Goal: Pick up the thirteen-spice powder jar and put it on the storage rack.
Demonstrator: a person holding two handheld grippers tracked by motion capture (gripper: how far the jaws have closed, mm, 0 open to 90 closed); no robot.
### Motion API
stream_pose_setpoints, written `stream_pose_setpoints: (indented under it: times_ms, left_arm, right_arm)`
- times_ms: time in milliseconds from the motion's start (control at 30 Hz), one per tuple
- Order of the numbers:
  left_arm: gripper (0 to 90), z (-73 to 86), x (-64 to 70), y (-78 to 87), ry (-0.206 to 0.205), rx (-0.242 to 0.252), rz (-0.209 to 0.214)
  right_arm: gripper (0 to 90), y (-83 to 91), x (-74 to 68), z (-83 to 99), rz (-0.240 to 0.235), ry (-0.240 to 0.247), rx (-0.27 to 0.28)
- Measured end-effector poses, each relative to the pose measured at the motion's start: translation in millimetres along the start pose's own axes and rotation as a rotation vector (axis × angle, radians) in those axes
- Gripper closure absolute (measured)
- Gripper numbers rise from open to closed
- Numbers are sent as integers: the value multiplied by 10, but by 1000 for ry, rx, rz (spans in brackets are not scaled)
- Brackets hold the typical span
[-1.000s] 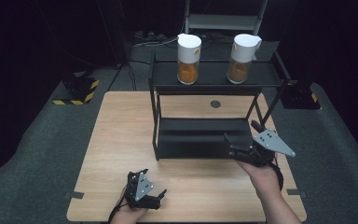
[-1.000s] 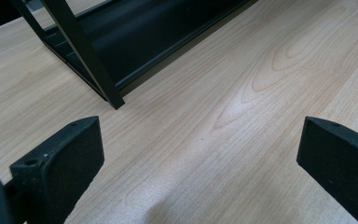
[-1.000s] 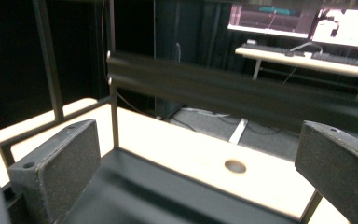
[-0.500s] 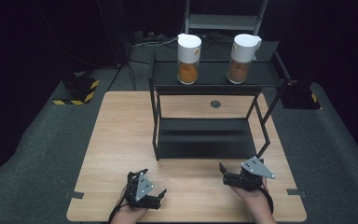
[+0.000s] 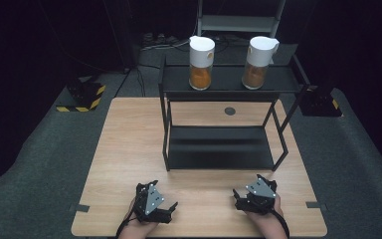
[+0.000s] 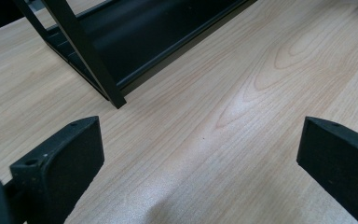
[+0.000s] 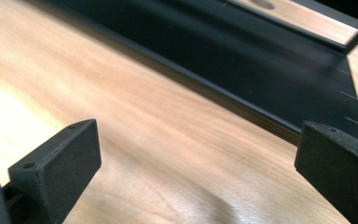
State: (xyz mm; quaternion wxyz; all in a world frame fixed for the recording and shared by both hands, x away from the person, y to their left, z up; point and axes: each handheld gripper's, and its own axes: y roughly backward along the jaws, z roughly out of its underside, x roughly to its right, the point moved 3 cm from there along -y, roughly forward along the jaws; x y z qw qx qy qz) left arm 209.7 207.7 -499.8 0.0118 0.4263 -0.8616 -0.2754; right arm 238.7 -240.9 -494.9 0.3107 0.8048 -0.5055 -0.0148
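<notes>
Both my tools, left tool [image 5: 154, 203] and right tool [image 5: 255, 194], sit spread empty on table [image 5: 129, 144]; reaching carelessly could topple rack [image 5: 219, 149] jars [image 5: 201, 62].

- My left black two-jaw gripper [image 5: 165, 210] carries a grey three-cornered plate with small dark screw dots on top
- My right black two-jaw gripper [image 5: 242, 198] wears the same grey plate
- A thin black cable trails from each beside my bare wrists
- My jaws are matte black blocky pads, each with a small screw hole
</notes>
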Motion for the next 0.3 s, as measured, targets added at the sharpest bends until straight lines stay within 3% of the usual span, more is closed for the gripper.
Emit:
stream_pose_setpoints:
  times_ms: [33, 167, 300]
  left_arm:
    - [8, -1, 8, 0, -1, 0, -4]
    - [8, -1, 10, 2, 11, 1, 0]
    - [8, -18, 40, -8, -11, -9, -4]
  right_arm:
    - [3, 0, 0, 0, 0, 0, 0]
    - [11, -24, -147, -40, 22, 108, -23]
    - [10, -8, -197, -15, 28, 145, -6]
